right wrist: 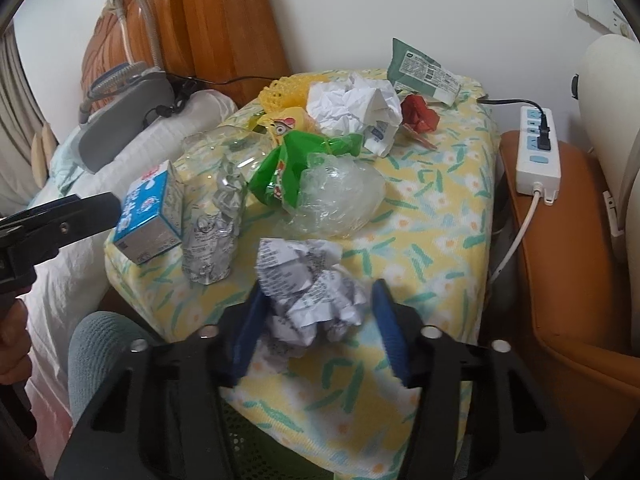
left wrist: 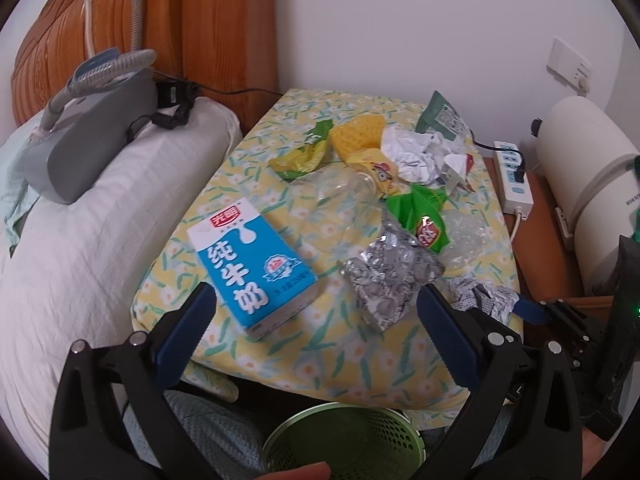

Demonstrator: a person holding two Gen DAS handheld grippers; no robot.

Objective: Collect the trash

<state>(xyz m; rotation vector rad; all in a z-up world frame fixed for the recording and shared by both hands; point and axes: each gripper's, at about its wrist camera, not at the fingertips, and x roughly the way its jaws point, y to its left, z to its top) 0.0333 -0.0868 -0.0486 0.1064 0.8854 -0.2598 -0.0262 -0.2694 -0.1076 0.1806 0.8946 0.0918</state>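
Trash lies on a floral cloth [left wrist: 340, 344] over a small table. A blue milk carton [left wrist: 250, 260] and a silver foil wrapper [left wrist: 390, 276] lie near the front. My left gripper [left wrist: 316, 300] is open, its jaws wide apart just in front of these two. My right gripper [right wrist: 318, 300] is open, its jaws on either side of a crumpled printed paper ball [right wrist: 310, 284], not clamped on it. A green snack bag [right wrist: 288, 172], clear plastic [right wrist: 340, 196], white crumpled paper [right wrist: 352, 100] and a green pouch [right wrist: 424, 70] lie further back. A green mesh bin [left wrist: 344, 444] stands below the table's front edge.
A white pillow [left wrist: 80, 248] with a grey device [left wrist: 92, 136] and hose is on the left. A wooden headboard [left wrist: 168, 32] stands behind. A white power strip [right wrist: 538, 152] rests on a brown stand on the right, beside a white cylinder [left wrist: 580, 184].
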